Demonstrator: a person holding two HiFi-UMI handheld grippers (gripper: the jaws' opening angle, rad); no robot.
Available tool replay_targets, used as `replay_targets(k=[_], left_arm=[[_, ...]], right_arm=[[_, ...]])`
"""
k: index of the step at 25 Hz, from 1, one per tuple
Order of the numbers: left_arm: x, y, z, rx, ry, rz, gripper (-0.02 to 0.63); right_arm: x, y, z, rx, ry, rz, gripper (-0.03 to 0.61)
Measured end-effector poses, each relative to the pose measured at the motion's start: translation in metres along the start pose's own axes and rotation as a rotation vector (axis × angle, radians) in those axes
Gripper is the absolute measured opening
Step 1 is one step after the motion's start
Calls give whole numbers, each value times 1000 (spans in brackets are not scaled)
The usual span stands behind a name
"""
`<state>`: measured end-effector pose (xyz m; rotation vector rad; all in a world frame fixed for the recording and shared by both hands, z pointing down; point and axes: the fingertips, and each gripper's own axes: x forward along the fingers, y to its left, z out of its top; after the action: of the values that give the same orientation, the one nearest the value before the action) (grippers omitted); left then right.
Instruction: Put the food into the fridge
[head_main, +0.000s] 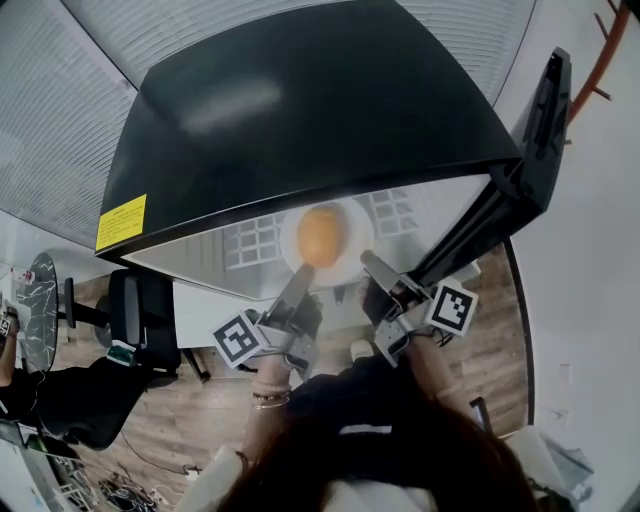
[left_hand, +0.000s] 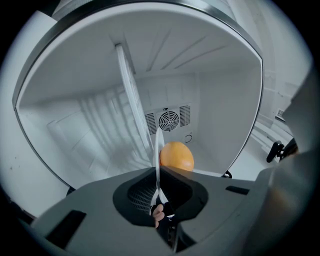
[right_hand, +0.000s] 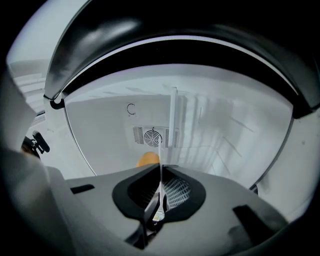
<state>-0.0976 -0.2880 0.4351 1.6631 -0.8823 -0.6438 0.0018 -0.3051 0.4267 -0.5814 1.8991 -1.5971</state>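
Fridge (head_main: 320, 110) door open, white inside; an orange (head_main: 322, 234) sits on a white plate (head_main: 360, 240) just inside the fridge's opening, in front of the fan vent (left_hand: 168, 120) on the fridge's back wall. Left gripper (head_main: 302, 272) has its fingers pinched tight on the plate's near rim. Right gripper (head_main: 368, 260) has its fingers clamped on the same rim, on the orange's other side.

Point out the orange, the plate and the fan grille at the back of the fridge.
orange (left_hand: 176, 156): left gripper view, centre of its visible skin.
plate (head_main: 356, 224): head view, bare rim right of the orange.
fan grille (right_hand: 152, 137): right gripper view, middle of the round vent.
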Motion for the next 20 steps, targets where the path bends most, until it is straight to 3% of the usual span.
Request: replay_targets(k=[5, 20], left_arm=[[19, 0, 14, 1, -5, 3, 25], [25, -2, 22, -20, -11, -13, 28]], right_arm=[[16, -2, 18, 5, -13, -14, 12], [23, 0, 22, 10, -41, -16, 14]])
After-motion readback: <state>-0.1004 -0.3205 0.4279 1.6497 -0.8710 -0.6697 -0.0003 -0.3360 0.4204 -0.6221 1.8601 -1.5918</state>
